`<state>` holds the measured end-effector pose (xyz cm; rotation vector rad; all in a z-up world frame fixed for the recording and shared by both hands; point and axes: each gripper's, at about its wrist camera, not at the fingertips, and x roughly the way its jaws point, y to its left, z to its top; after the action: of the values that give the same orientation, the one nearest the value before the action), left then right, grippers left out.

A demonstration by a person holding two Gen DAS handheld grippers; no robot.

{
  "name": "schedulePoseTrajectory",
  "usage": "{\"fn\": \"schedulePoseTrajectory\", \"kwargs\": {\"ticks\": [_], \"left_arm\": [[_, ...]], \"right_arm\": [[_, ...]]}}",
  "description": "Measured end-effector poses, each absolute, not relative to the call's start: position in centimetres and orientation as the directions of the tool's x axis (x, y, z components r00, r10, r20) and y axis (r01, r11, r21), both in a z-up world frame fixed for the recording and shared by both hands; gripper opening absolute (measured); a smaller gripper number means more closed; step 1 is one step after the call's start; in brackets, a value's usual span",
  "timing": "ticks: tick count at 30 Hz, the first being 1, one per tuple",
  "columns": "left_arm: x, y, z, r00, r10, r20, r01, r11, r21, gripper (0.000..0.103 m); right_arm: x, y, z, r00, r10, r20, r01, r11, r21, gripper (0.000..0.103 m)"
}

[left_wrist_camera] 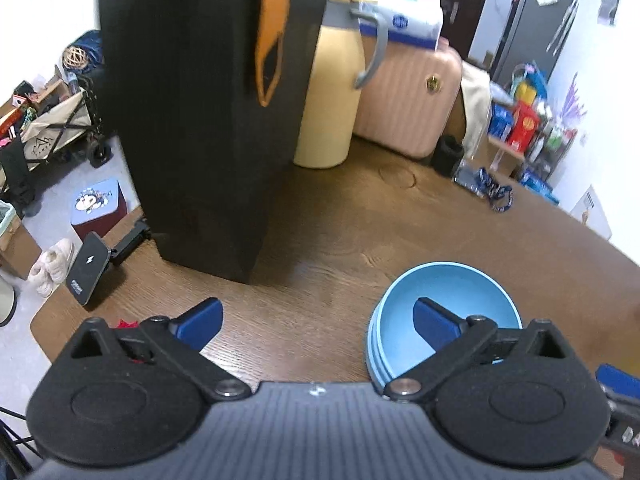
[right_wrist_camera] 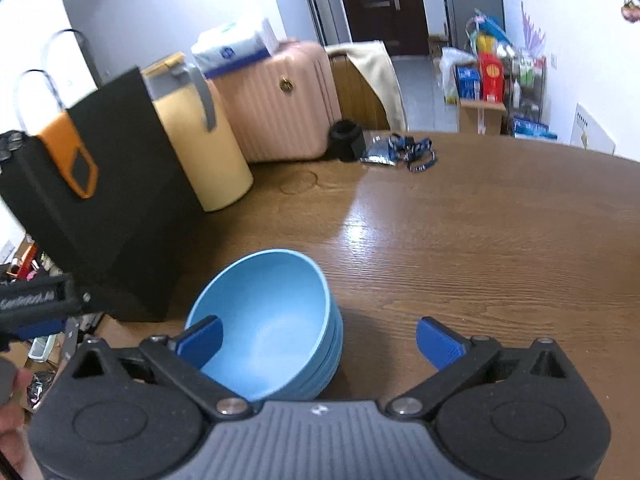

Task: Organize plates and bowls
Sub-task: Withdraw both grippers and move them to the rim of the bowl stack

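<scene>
Left wrist view, left to right: black paper bag (left_wrist_camera: 192, 128) with an orange tag stands upright on the wooden table (left_wrist_camera: 360, 232); just beside it, to the right, a cream-yellow jug (left_wrist_camera: 332, 96) with a grey handle, then a pink suitcase (left_wrist_camera: 408, 96) at the table's far edge with a pack of tissues on top. A phone (left_wrist_camera: 86, 268) lies near the table's left edge. Left gripper (left_wrist_camera: 318, 318): jaws spread wide, nothing between the blue pads, bare tabletop under the gap. Stack of blue bowls (left_wrist_camera: 444, 312) sits upright on the table at lower right; the right-hand pad overlaps the top bowl's interior in this view, contact not determinable. Right wrist view: same bag at left, jug and suitcase behind it, a blue lanyard (right_wrist_camera: 416, 152) further along the far side of the table. Bowls nested, at least three rims countable, near the bag's base. Right gripper (right_wrist_camera: 318, 338): jaws likewise fully apart, holding nothing; its left pad overlaps the top bowl's near rim, its right pad is over bare wood.
</scene>
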<state>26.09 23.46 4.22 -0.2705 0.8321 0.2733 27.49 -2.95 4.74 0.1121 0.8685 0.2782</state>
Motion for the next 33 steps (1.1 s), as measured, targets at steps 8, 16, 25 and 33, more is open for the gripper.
{"fn": "schedulePoseTrajectory", "kwargs": {"ticks": [8, 16, 25, 33], "left_arm": [[19.6, 22.0, 4.9, 0.693, 0.125, -0.71, -0.31, 0.941, -0.137, 0.103], [15.4, 20.2, 4.6, 0.693, 0.051, -0.719, -0.225, 0.963, -0.149, 0.103], [17.3, 21.6, 4.4, 0.703, -0.065, -0.708, -0.061, 0.987, -0.151, 0.103], [20.7, 24.4, 5.1, 0.7, -0.162, -0.696, 0.098, 0.986, -0.131, 0.103]], "right_arm": [[18.5, -3.5, 5.3, 0.68, 0.243, -0.692, -0.19, 0.97, 0.154, 0.103], [11.0, -3.6, 5.4, 0.696, 0.187, -0.693, -0.14, 0.982, 0.125, 0.103], [9.7, -2.5, 5.5, 0.731, 0.012, -0.682, 0.045, 0.997, 0.066, 0.103], [11.5, -0.2, 5.6, 0.719, -0.09, -0.689, 0.227, 0.968, 0.11, 0.103]]}}
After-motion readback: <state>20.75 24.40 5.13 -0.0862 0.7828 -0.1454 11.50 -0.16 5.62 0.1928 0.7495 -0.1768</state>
